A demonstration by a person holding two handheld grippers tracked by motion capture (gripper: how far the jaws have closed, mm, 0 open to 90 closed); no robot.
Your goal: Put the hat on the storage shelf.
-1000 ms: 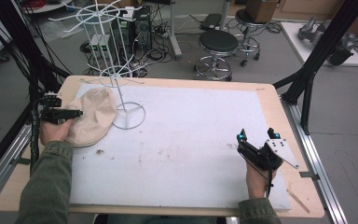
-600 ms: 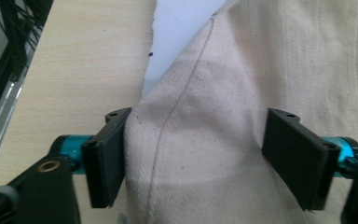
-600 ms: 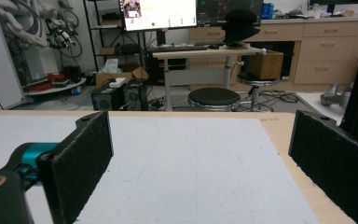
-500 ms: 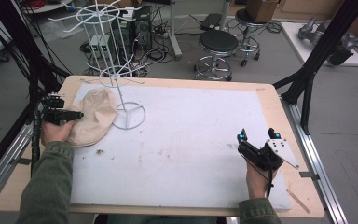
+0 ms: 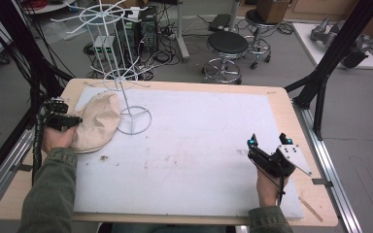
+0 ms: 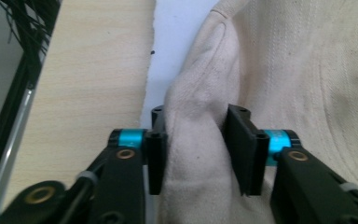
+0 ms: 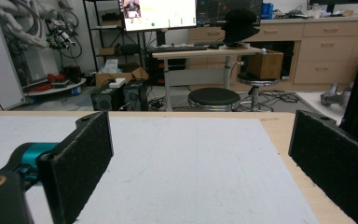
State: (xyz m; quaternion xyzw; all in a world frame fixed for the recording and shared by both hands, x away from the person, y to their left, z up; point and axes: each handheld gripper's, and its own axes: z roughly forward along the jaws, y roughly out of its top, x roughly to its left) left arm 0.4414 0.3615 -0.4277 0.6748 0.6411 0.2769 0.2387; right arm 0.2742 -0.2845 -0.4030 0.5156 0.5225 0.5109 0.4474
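The left tongs [image 5: 70, 121] lie level at the far left of the table [image 5: 272, 104], held by the left hand [image 5: 58, 138], whose green-sleeved forearm comes up from the bottom edge. Their jaws have just been closing and now pinch a raised fold of the cream cloth cap [image 6: 196, 154] between both pads. The right tongs [image 5: 267, 141] rest low at the near right, pointing away from the person, jaws spread wide with nothing between them, the right hand [image 5: 267, 184] gripping from behind

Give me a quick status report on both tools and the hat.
Left tool just closed on cream cotton hat. Right tool open, nothing between. White wire rack stands beside hat.
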